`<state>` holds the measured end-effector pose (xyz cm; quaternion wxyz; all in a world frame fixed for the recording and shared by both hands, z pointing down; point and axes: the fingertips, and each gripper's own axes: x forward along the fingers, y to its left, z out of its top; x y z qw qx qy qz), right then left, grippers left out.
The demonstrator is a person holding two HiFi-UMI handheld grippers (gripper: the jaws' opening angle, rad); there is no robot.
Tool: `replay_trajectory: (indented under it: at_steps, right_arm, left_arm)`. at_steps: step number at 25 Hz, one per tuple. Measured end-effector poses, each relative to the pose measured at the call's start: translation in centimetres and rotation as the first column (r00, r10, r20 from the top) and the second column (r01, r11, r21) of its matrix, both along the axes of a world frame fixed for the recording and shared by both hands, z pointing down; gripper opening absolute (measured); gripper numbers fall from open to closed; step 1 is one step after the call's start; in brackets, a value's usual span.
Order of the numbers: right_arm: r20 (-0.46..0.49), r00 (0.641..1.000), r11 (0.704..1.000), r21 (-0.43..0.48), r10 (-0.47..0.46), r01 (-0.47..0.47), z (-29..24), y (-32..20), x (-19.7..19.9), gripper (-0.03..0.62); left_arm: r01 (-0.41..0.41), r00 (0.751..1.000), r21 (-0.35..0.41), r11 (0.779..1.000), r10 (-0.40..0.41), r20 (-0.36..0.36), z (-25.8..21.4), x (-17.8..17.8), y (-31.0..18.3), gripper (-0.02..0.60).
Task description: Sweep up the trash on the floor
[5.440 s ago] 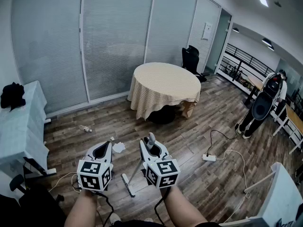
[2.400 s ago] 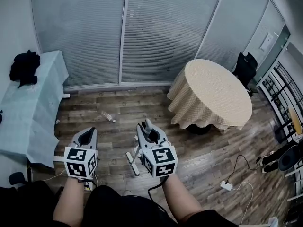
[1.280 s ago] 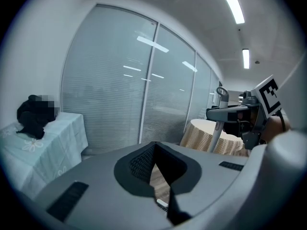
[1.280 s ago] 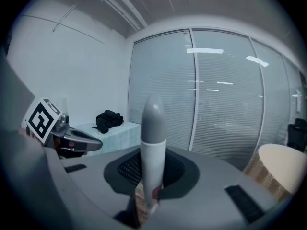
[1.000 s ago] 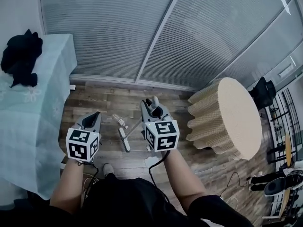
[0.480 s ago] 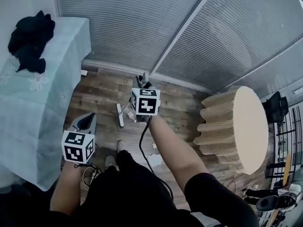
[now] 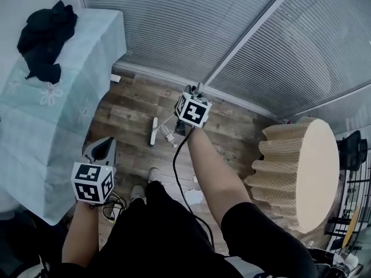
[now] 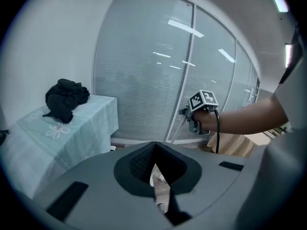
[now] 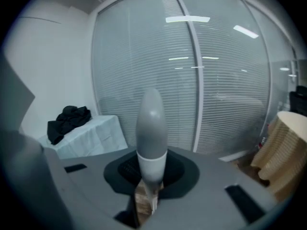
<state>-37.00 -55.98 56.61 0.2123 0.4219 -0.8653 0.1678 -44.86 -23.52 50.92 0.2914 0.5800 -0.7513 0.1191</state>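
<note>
- Broom: handle (image 9: pixel 151 128) clamped in the right gripper (image 7: pixel 191 94), fingers closed around it. Long axis slants down and left to the head (image 7: pixel 153 131).
- Head on the wood floor (image 7: pixel 124 114), beside a bottle (image 7: pixel 168 135).
- Left gripper (image 7: pixel 104 148): fingers together, holding nothing, by the cloth-covered counter (image 7: pixel 52 114).
- Versus half a second ago: right arm stretched further toward the blinds.

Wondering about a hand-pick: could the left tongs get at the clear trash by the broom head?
Probably, after a bend down: the left tongs hang shut and empty well above the floor, and nothing stands between them and the trash.
</note>
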Motion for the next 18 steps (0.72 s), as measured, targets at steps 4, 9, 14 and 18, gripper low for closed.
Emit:
replay_trajectory:
  at_steps: [4, 9, 14, 18]
  right_arm:
    - [0.045, 0.971, 0.971, -0.056, 0.235, -0.233, 2.1, -4.2, 6.0, 0.063]
    - [0.076, 0.962, 0.963, -0.087, 0.263, -0.256, 2.9, -6.1, 9.8, 0.063]
    - [0.113, 0.937, 0.933, -0.189, 0.329, -0.305, 3.2, -7.7, 9.6, 0.064]
    - [0.147, 0.889, 0.885, -0.257, 0.433, -0.388, 3.0, -9.8, 9.9, 0.073]
  left_arm:
    - [-0.011, 1.000, -0.029, 1.000, 0.011, 0.001, 0.9, -0.2, -0.9, -0.005]
    - [-0.050, 0.999, -0.073, 0.996, 0.049, -0.015, 2.5, 0.8, -1.8, -0.005]
    - [-0.090, 0.996, -0.104, 0.990, 0.091, 0.001, 2.9, 1.3, -3.1, -0.006]
    - [-0.097, 0.995, -0.098, 0.991, 0.099, 0.022, 2.1, 1.2, -3.9, -0.006]
